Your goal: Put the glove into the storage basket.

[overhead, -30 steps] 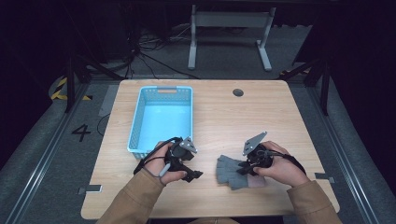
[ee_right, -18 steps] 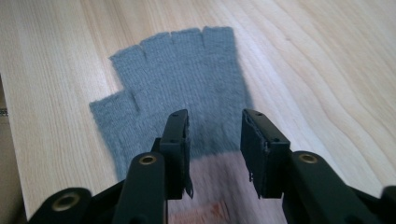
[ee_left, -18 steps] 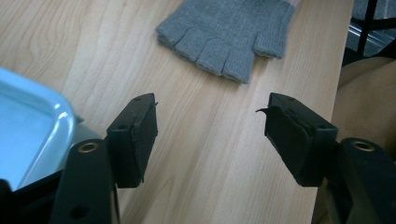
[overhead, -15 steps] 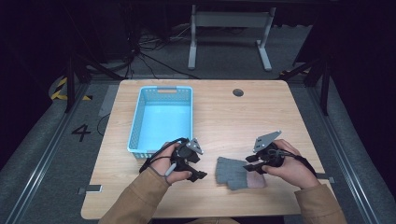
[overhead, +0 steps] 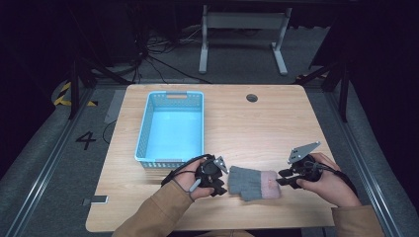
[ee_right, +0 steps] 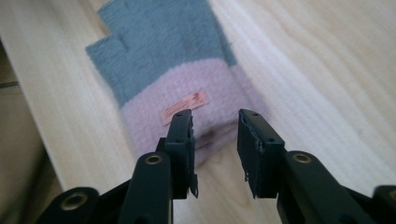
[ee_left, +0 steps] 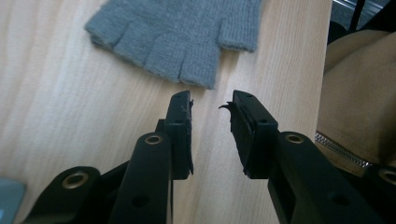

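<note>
The left gripper's (overhead: 221,181) fingers (ee_left: 180,126) have just been closing but stand apart with bare wood between them; just ahead of their tips lies the grey knitted fingerless glove with a pink cuff (overhead: 253,182), flat on the pale wooden surface (overhead: 247,128). The right gripper's (overhead: 282,177) fingers (ee_right: 182,140) stand parted at the cuff's edge, clamping nothing. Beyond the left fingers stands a light blue plastic basket (overhead: 143,133).
</note>
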A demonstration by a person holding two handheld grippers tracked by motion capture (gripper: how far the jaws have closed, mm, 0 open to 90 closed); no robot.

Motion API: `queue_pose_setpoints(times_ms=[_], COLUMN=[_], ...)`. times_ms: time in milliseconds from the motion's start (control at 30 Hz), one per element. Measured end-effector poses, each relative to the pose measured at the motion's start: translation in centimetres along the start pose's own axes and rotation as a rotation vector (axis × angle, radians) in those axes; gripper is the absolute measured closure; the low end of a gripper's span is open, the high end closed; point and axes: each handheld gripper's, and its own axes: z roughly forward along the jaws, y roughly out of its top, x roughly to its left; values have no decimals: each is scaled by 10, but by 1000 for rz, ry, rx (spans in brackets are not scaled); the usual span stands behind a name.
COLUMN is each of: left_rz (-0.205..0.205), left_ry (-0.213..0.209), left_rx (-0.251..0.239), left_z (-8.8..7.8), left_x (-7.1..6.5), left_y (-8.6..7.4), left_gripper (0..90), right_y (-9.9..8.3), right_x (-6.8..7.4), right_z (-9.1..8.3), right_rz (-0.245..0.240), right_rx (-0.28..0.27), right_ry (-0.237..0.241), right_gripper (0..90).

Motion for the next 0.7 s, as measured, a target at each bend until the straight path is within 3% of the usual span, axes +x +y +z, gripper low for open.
queue_pose_setpoints(times_ms=[33, 200, 467, 633, 700], left_rz=[3, -13, -25, -39, -53], left_ry=[2, -22, -25, -18, -18], left_rx=[4, 28, 45, 51, 57], left_z=[2, 13, 25, 30, 32], left_x=[0, -1, -2, -1, 1], left_y=[0, 0, 2, 3, 3], left_gripper=[698, 704, 747, 800, 819], right_y=[-3, -6, -7, -8, -11], right_x=[2, 4, 4, 5, 9], right_z=[1, 3, 10, 8, 7], right_rz=[11, 18, 33, 31, 25], right_rx=[10, 37, 82, 87, 120], right_ry=[29, 46, 96, 101, 116], right_gripper=[631, 611, 596, 636, 675])
